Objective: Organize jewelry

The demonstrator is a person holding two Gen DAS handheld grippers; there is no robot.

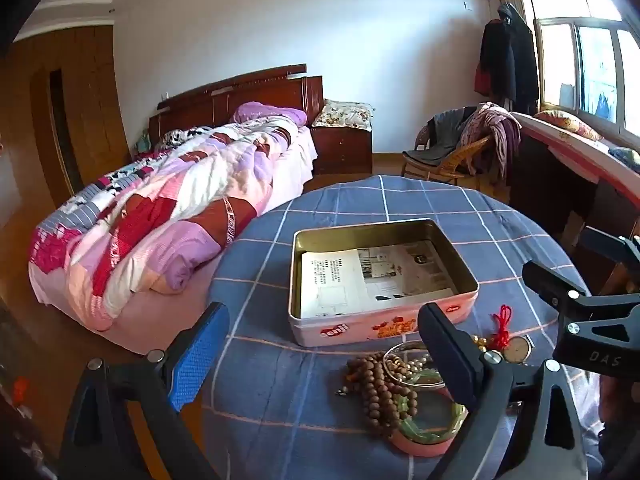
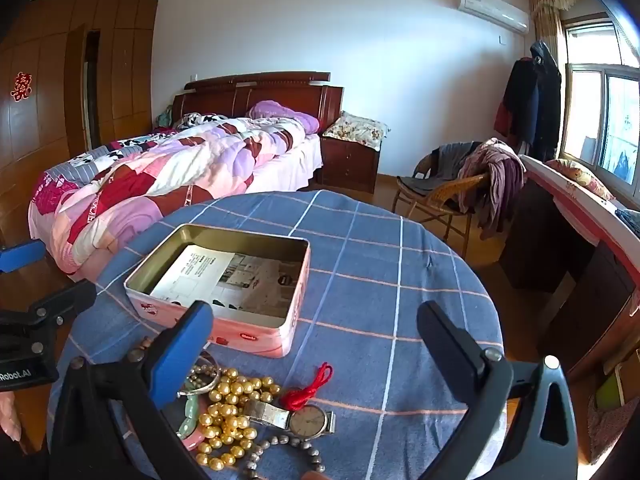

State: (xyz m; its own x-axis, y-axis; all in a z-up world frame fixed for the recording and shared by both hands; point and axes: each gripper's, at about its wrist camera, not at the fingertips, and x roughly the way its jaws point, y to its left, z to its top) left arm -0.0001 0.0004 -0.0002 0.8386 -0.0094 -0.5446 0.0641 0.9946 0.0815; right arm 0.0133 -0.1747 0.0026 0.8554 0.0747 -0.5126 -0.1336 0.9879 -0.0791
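On the checked tabletop [image 2: 360,248] the open tin [image 2: 224,276] lies beyond the jewelry heap, whose wristwatch [image 2: 296,418] lies crosswise directly under the right tongs [image 2: 316,344], nearer than the left tongs [image 1: 324,350]; both stand apart, holding nothing.

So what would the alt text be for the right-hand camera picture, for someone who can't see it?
An open right gripper hangs above a jewelry pile on a blue checked tablecloth: gold beads, a wristwatch and a red cord. Behind them sits an open pink tin lined with paper, with a bedroom beyond.
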